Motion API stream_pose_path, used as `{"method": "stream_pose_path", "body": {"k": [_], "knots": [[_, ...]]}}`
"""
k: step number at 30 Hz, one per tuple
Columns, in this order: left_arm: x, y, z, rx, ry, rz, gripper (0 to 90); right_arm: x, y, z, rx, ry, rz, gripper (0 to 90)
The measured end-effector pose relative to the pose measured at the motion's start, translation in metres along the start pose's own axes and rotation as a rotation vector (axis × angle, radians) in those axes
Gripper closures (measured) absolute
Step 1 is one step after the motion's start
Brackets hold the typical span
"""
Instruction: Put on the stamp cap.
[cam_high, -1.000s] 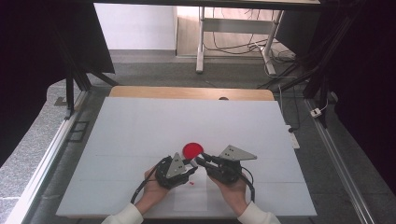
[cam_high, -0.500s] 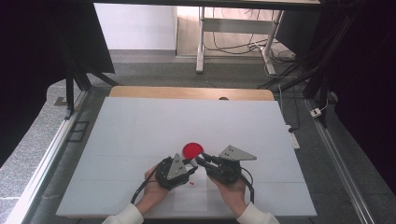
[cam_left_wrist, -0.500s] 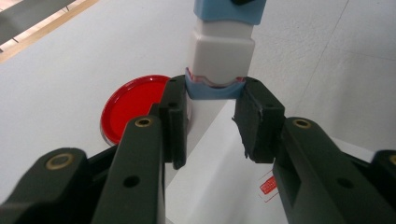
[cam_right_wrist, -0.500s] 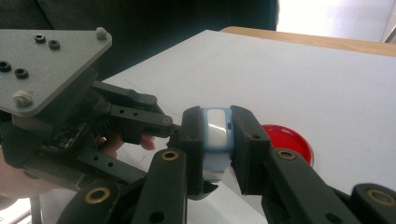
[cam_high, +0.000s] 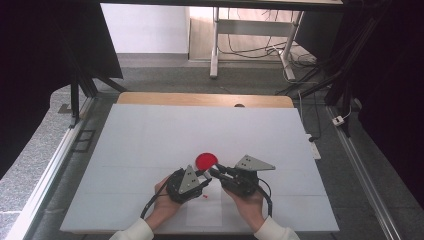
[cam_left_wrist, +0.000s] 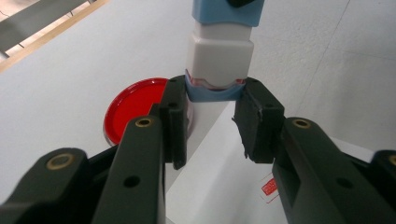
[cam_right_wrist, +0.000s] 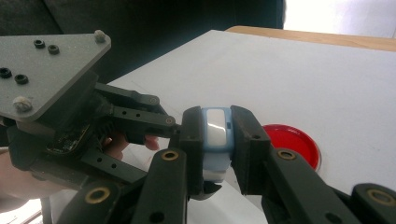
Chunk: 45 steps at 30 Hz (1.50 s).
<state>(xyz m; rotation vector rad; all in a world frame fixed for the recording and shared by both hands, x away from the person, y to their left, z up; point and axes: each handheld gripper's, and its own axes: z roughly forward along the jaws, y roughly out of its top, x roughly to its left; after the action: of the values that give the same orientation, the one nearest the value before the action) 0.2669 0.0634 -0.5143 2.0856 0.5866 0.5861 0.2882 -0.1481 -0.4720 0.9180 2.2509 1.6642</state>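
A small white block with blue ends (cam_left_wrist: 219, 53) is held between both grippers just above the table. My left gripper (cam_left_wrist: 212, 100) is shut on its lower blue end. My right gripper (cam_right_wrist: 215, 140) is shut on the other blue end of the white block (cam_right_wrist: 217, 122). In the high view the left gripper (cam_high: 201, 175) and right gripper (cam_high: 214, 172) meet tip to tip near the front middle of the table. A flat red round dish (cam_high: 206, 160) lies on the table just beyond the tips, and it shows as the red dish (cam_left_wrist: 133, 107) behind the left jaw.
The white table (cam_high: 150, 140) has a wooden strip (cam_high: 200, 99) along its far edge. A small red mark (cam_high: 205, 198) sits on the white sheet under the hands. Metal rails run along both sides, and dark stands and cables lie beyond the table.
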Motion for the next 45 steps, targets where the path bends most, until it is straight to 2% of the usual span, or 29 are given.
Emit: {"method": "stream_pose_path", "body": {"k": [11, 45], "knots": [[-0.0013, 0.0002, -0.0011, 0.003, 0.01, 0.024, 65.0, -0.0005, 0.0002, 0.0004, 0.007, 0.009, 0.01, 75.1], [-0.0053, 0.0011, -0.0037, -0.014, 0.043, 0.051, 64.9, -0.0041, -0.002, 0.0039, 0.048, 0.038, 0.056, 75.5]]}}
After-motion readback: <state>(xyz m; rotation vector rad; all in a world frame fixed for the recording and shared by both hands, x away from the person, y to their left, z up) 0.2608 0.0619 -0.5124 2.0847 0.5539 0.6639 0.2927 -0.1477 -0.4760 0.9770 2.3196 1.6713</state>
